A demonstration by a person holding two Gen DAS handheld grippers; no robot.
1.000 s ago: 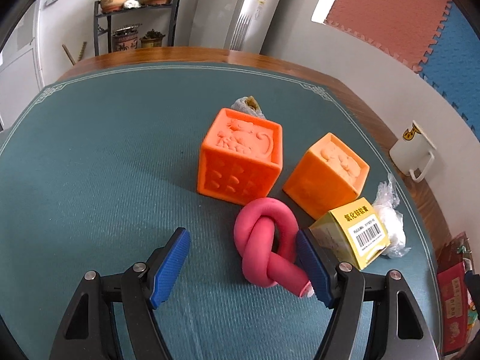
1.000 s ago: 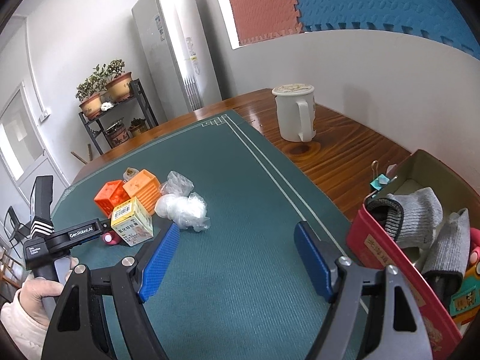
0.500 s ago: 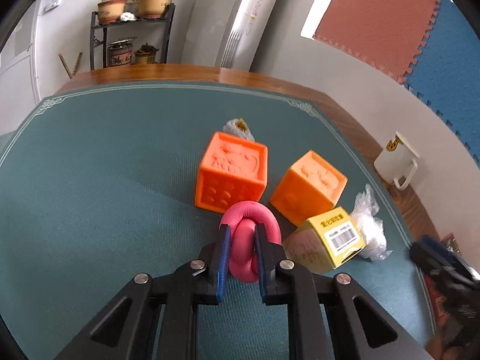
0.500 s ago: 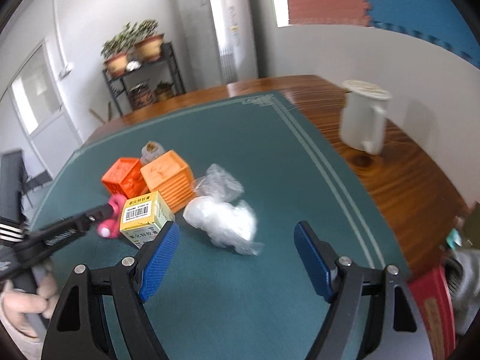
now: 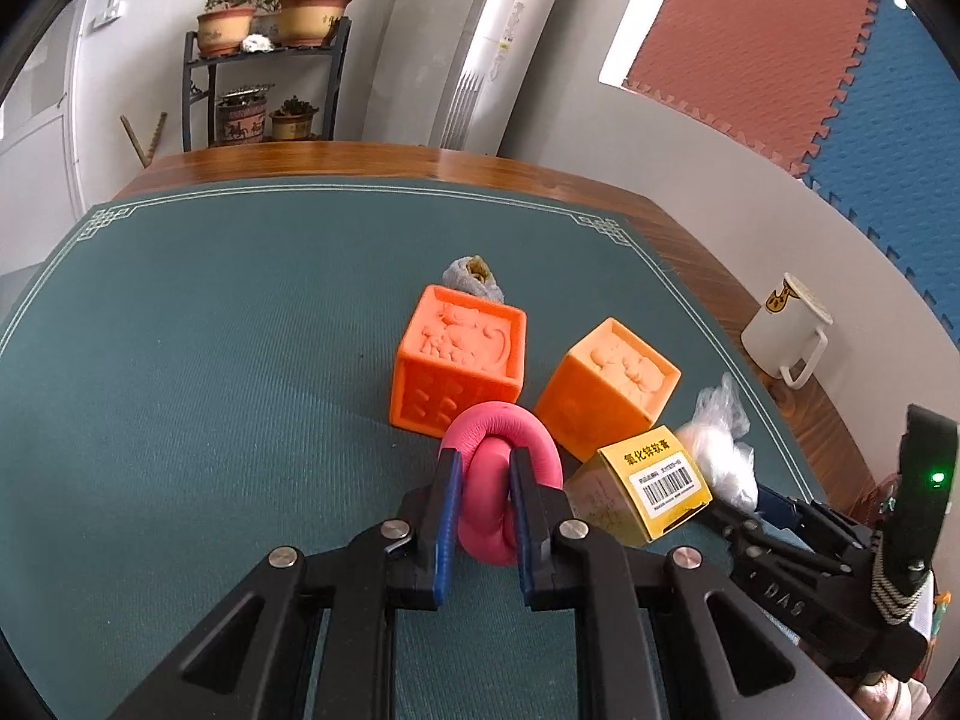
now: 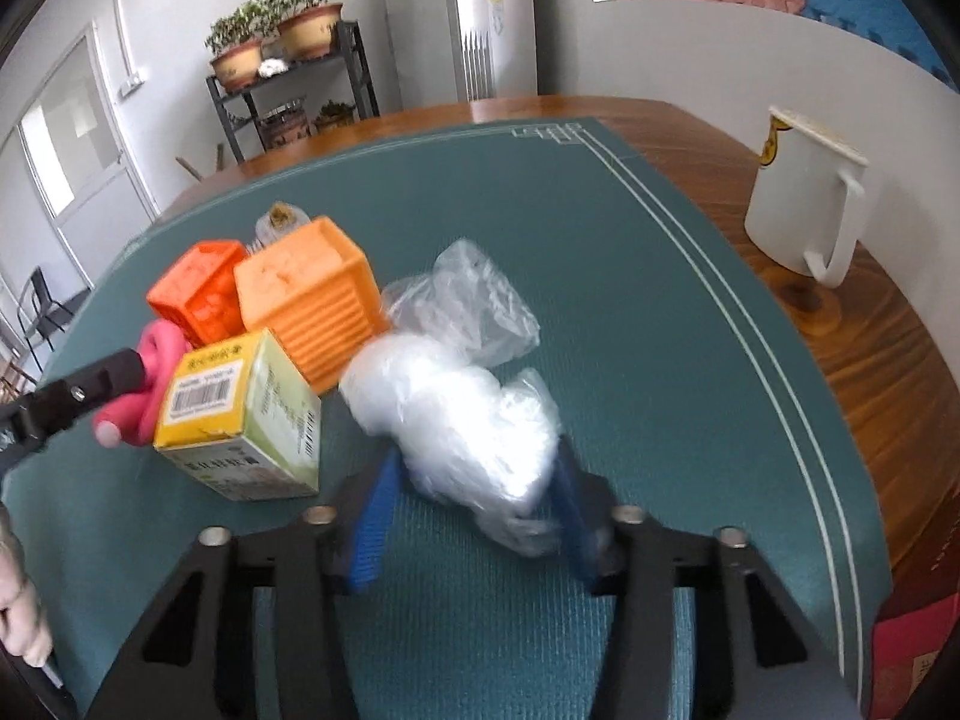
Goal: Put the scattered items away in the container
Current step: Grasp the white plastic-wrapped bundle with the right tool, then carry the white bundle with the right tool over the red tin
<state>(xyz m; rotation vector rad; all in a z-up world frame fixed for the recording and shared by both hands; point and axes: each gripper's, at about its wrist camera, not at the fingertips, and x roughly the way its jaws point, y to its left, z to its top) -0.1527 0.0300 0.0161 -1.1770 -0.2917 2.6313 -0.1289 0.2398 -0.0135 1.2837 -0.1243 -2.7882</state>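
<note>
Clamping the pink knotted toy, the left gripper has both blue pads pressed against the knot's middle strand, low over the green table mat. Directly behind the toy: a dark orange embossed cube; to its right, a lighter orange cube. A yellow barcoded box lies just right of the toy, near the left gripper's right finger. Right gripper: fingers parted to either side of a white plastic-wrapped bundle; motion blur hides whether the pads touch it. A small wrapped snack sits behind the cubes. White mug stands on bare wood beyond the mat's edge. Red container's corner shows at lower right.
</note>
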